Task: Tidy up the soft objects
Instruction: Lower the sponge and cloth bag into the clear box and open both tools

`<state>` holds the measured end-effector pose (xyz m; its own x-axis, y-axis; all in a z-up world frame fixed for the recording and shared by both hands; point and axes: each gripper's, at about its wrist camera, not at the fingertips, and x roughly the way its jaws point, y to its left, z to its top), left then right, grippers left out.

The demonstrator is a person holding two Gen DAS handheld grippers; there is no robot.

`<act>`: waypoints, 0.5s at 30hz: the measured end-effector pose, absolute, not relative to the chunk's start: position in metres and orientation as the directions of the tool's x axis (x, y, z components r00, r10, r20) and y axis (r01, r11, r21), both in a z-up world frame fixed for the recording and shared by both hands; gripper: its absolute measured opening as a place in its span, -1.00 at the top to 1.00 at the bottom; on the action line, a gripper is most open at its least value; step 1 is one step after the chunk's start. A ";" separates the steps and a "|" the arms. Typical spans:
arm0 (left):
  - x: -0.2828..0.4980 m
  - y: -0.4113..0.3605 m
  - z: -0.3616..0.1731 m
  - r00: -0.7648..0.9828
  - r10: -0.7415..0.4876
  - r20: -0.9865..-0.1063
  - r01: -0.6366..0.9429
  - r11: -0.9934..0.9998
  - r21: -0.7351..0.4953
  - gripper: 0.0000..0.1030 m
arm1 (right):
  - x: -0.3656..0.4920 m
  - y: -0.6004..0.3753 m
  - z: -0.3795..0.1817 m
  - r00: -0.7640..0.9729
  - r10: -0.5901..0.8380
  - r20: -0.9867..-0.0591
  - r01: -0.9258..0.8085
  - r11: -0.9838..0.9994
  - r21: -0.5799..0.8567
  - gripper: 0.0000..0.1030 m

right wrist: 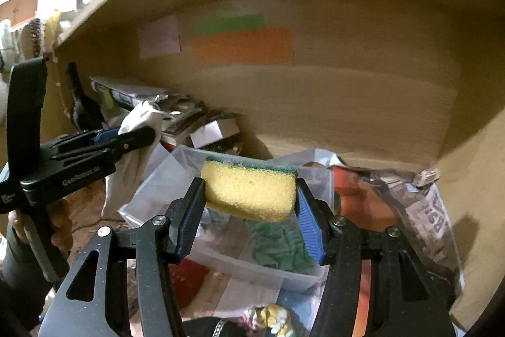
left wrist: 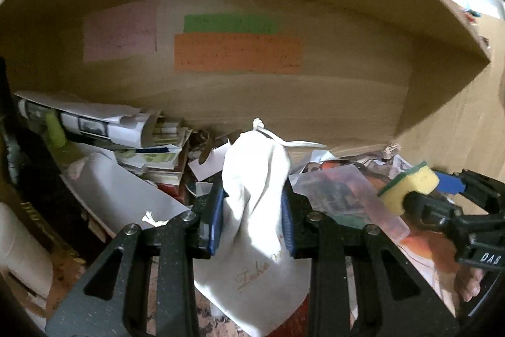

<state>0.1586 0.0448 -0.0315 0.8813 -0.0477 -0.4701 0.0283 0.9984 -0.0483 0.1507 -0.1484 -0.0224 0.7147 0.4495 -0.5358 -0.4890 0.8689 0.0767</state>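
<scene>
My left gripper (left wrist: 254, 210) is shut on a white drawstring cloth bag (left wrist: 255, 179) and holds it up over the clutter; the bag hangs down below the fingers. The bag (right wrist: 132, 153) and left gripper (right wrist: 126, 141) also show at the left of the right wrist view. My right gripper (right wrist: 251, 204) is shut on a yellow sponge with a green scrub side (right wrist: 249, 188), held above a clear plastic box (right wrist: 303, 277) with a green cloth inside. The sponge (left wrist: 408, 183) also shows at the right of the left wrist view.
I am inside a wooden shelf compartment with a back wall (left wrist: 284, 97) carrying pink, green and orange paper notes. Papers and books (left wrist: 126, 131) pile at the left. A crumpled printed bag (right wrist: 429, 217) lies at the right. A clear lid (left wrist: 350, 195) rests on the clutter.
</scene>
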 end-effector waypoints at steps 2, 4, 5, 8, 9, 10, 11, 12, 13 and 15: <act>0.168 0.044 -0.037 0.878 -0.039 -0.478 0.023 0.999 -0.040 0.39 | 0.161 -0.144 -0.030 0.701 0.440 -0.561 -0.486 0.871 0.076 -0.03; 0.173 0.039 -0.041 0.873 -0.029 -0.487 0.019 1.000 -0.025 0.39 | 0.172 -0.140 -0.039 0.685 0.427 -0.590 -0.483 0.873 0.071 -0.03; 0.179 0.037 -0.044 0.869 -0.025 -0.494 0.017 1.000 -0.019 0.39 | 0.176 -0.138 -0.043 0.678 0.423 -0.601 -0.482 0.873 0.070 -0.03; 0.191 0.033 -0.054 0.857 -0.012 -0.514 0.014 1.000 0.000 0.39 | 0.188 -0.134 -0.057 0.644 0.411 -0.645 -0.483 0.872 0.074 -0.03; 0.195 0.032 -0.057 0.852 -0.011 -0.524 0.016 1.000 0.005 0.39 | 0.192 -0.133 -0.061 0.632 0.407 -0.659 -0.484 0.872 0.074 -0.03; 0.199 0.031 -0.061 0.846 -0.011 -0.532 0.018 1.000 0.009 0.39 | 0.195 -0.131 -0.065 0.621 0.404 -0.672 -0.486 0.871 0.075 -0.03; 0.201 0.030 -0.064 0.840 -0.011 -0.542 0.021 1.000 0.013 0.39 | 0.198 -0.130 -0.070 0.603 0.403 -0.688 -0.491 0.868 0.078 -0.03; 0.204 0.028 -0.068 0.833 -0.011 -0.553 0.024 1.000 0.016 0.39 | 0.201 -0.129 -0.073 0.593 0.403 -0.697 -0.493 0.866 0.082 -0.03; 0.207 0.028 -0.071 0.827 -0.010 -0.562 0.026 0.999 0.020 0.39 | 0.203 -0.128 -0.077 0.583 0.401 -0.707 -0.495 0.865 0.083 -0.03; 0.210 0.026 -0.077 0.822 0.018 -0.570 0.000 1.000 0.030 0.39 | 0.206 -0.125 -0.083 0.567 0.396 -0.723 -0.499 0.863 0.081 -0.03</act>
